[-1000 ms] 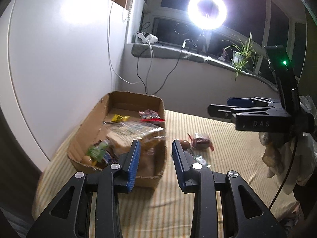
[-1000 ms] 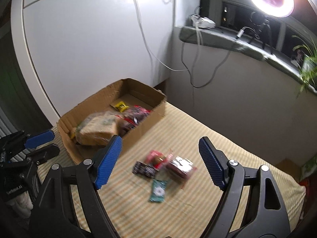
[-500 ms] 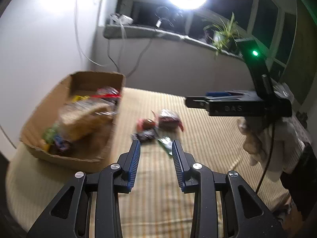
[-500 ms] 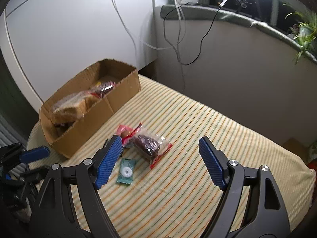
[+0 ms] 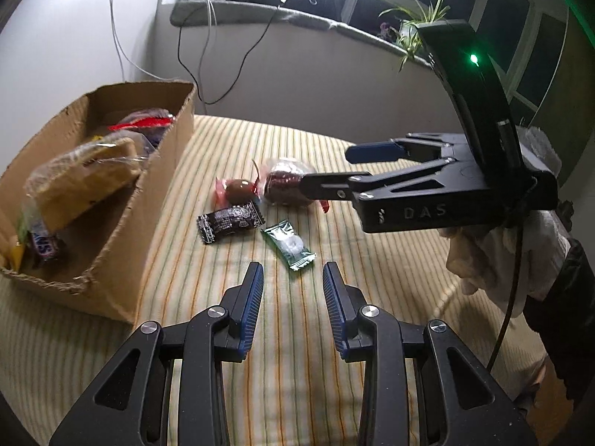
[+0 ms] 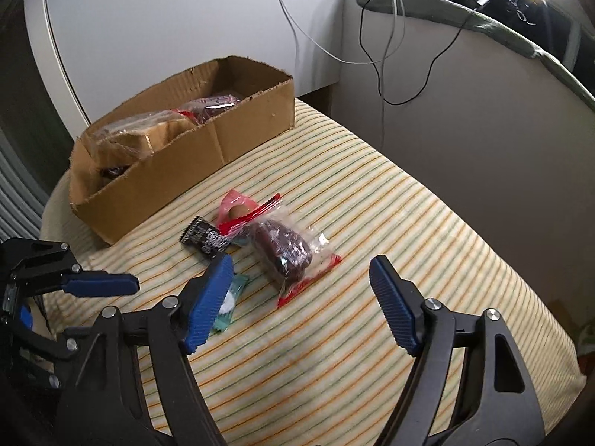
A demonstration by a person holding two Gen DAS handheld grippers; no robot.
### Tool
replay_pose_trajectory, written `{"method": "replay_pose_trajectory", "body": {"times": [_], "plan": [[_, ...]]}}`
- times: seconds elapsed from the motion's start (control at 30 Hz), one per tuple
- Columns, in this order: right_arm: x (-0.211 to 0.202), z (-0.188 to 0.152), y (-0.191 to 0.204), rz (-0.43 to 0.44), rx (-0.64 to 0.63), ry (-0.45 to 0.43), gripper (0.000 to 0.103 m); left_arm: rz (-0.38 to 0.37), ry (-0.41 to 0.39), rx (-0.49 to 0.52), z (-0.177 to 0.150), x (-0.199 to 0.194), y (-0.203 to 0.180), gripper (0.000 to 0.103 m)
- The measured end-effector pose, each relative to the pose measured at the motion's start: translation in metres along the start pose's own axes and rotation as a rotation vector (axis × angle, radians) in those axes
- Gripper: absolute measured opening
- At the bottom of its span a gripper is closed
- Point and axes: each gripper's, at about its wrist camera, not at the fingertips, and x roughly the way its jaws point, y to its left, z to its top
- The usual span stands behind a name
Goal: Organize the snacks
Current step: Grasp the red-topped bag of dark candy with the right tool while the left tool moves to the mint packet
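A cardboard box (image 5: 160,171) (image 6: 230,148) holding bread and several snacks stands at the left on the striped cloth. Beside it lie a dark cake in a clear red-edged bag (image 5: 286,186) (image 6: 286,249), a brown round sweet in a pink wrapper (image 5: 238,189) (image 6: 234,210), a black wrapped snack (image 5: 228,223) (image 6: 206,238) and a green packet (image 5: 290,245) (image 6: 227,304). My left gripper (image 5: 292,297) is open and empty, just short of the green packet. My right gripper (image 6: 301,297) is open wide and empty, above the cake bag; it shows in the left wrist view (image 5: 334,167).
The table (image 6: 409,223) has a yellow striped cloth and drops off at the right and front. A white wall and hanging cables (image 6: 379,59) are behind the box. A windowsill with a plant (image 5: 412,33) and a ring light is at the back.
Both grippers have swung from the box to the loose snacks and come lower and closer to them. Both stay open and empty.
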Motion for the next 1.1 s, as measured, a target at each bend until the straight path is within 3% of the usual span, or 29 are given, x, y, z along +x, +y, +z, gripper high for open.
{"method": "replay_pose_trajectory", "body": {"times": [0.27, 0.4, 0.57, 0.8, 1.1], "plan": [[0.031, 0.013, 0.002, 0.032, -0.038, 0.045, 0.079, -0.01, 0.042, -0.021, 0.005, 0.021, 0.003, 0.032], [0.041, 0.015, -0.005, 0.038, -0.02, 0.054, 0.078, -0.014, 0.061, -0.023, 0.008, 0.031, 0.003, 0.039], [0.049, 0.014, -0.015, 0.055, 0.018, 0.07, 0.055, -0.014, 0.073, -0.009, 0.014, 0.043, -0.002, 0.039], [0.049, 0.011, -0.022, 0.049, 0.043, 0.07, 0.04, 0.033, 0.087, 0.063, 0.014, 0.05, -0.018, 0.039], [0.039, 0.002, -0.029, 0.019, 0.08, 0.062, 0.037, 0.059, 0.075, 0.07, 0.011, 0.048, -0.018, 0.021]]}}
